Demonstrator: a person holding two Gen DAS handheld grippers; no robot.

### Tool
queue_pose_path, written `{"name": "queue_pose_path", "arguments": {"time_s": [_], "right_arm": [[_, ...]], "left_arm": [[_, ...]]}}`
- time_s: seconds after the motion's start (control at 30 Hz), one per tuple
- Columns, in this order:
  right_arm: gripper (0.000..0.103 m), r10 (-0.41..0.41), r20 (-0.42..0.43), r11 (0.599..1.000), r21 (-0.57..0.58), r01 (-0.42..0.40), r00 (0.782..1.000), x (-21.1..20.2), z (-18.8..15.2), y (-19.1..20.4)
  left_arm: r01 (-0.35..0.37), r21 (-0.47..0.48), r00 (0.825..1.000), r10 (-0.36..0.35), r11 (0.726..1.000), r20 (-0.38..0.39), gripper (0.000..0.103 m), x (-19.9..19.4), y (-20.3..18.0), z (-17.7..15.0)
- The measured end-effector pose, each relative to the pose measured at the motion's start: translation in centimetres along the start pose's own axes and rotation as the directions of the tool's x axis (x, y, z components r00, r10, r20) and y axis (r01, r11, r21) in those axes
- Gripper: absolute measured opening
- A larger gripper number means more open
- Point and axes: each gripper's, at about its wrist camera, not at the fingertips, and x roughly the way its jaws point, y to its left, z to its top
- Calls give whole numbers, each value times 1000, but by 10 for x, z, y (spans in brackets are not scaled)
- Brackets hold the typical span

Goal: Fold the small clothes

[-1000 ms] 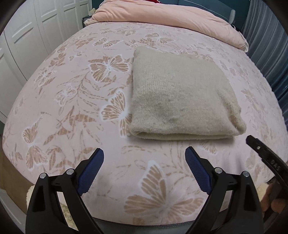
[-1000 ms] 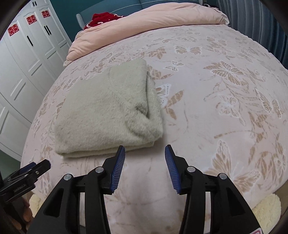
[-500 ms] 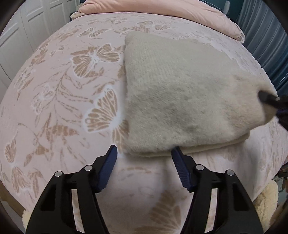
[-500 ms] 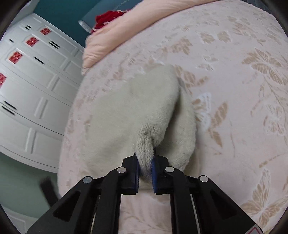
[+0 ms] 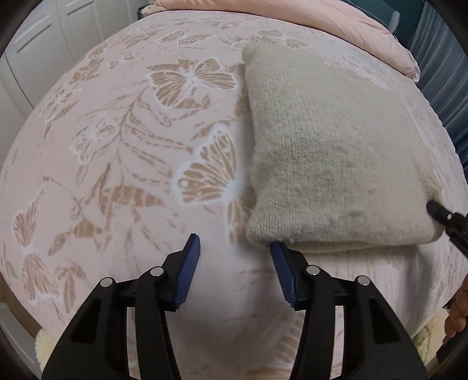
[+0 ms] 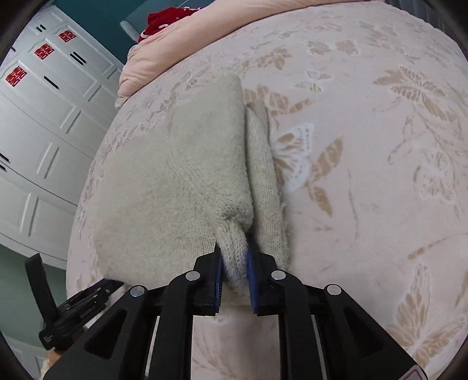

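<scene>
A folded beige knitted garment (image 5: 330,163) lies on the pink butterfly-print bedspread (image 5: 122,163). My left gripper (image 5: 235,257) is open at the garment's near left corner; its right pad touches the corner's edge, the left pad is over bare bedspread. My right gripper (image 6: 235,269) is shut on the garment's (image 6: 175,190) near right corner, with knit bunched between the blue pads. The right gripper's tip also shows in the left wrist view (image 5: 441,213) at the garment's right corner. The left gripper shows at the lower left of the right wrist view (image 6: 76,309).
A pink duvet (image 5: 336,20) lies rolled at the head of the bed, with a red item (image 6: 166,20) on it. White wardrobe doors (image 6: 38,122) stand to the left of the bed. Blue-grey curtains (image 5: 444,81) hang on the right.
My right gripper closed on the garment's near right corner and holds it. My left gripper moved in toward the near left corner and narrowed its opening.
</scene>
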Motion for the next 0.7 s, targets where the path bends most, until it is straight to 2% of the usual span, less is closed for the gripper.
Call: {"name": "queue_pose_path", "arguments": {"time_s": [0.07, 0.13, 0.17, 0.2, 0.27, 0.33, 0.37, 0.43, 0.47, 0.5, 0.57, 0.6, 0.67, 0.7], "right_arm": [[22, -29, 61, 999, -31, 31, 998, -19, 0, 5], [38, -48, 79, 998, -46, 51, 996, -25, -3, 8], [50, -40, 79, 998, -42, 43, 996, -22, -3, 8], [51, -31, 68, 999, -34, 34, 997, -16, 2, 6], [51, -50, 57, 998, -27, 52, 997, 2, 18, 10], [51, -50, 47, 998, -35, 52, 998, 22, 35, 13], [49, -44, -7, 998, -37, 44, 999, 39, 42, 14], [13, -22, -104, 1000, -22, 20, 994, 66, 52, 14], [13, -12, -89, 1000, -15, 10, 996, 64, 59, 15], [11, 4, -44, 1000, -23, -5, 999, 53, 66, 18], [10, 12, 32, 999, -50, -10, 999, 38, 73, 21], [10, -9, 17, 999, -51, 10, 1000, 46, 72, 14], [10, -75, -101, 996, -52, 70, 992, 82, 61, -5], [10, -59, -76, 997, -49, 56, 995, 80, 58, -9]], "left_arm": [[42, 21, 999, -42, 999, 34, 54, -22, -9, -2], [82, 31, 994, -85, 996, 76, 62, -46, -18, -1], [102, 33, 989, -105, 994, 106, 76, -57, -23, 3], [118, 29, 983, -121, 993, 141, 83, -66, -28, 7], [157, 30, 972, -160, 987, 174, 85, -72, -40, 24], [159, 22, 970, -160, 987, 185, 85, -64, -51, 44], [144, 23, 971, -146, 989, 187, 84, -56, -57, 53], [79, 23, 984, -82, 997, 161, 79, -35, -64, 67], [57, 21, 990, -59, 998, 126, 72, -24, -66, 71], [38, 15, 995, -39, 999, 94, 71, -12, -65, 74], [-6, 36, 998, 4, 999, 70, 76, 3, -64, 76], [-8, 48, 998, 4, 999, 70, 79, 7, -62, 75], [5, 38, 998, -7, 999, 59, 83, 15, -58, 74], [21, 27, 999, -22, 999, 45, 85, 19, -57, 74]]}}
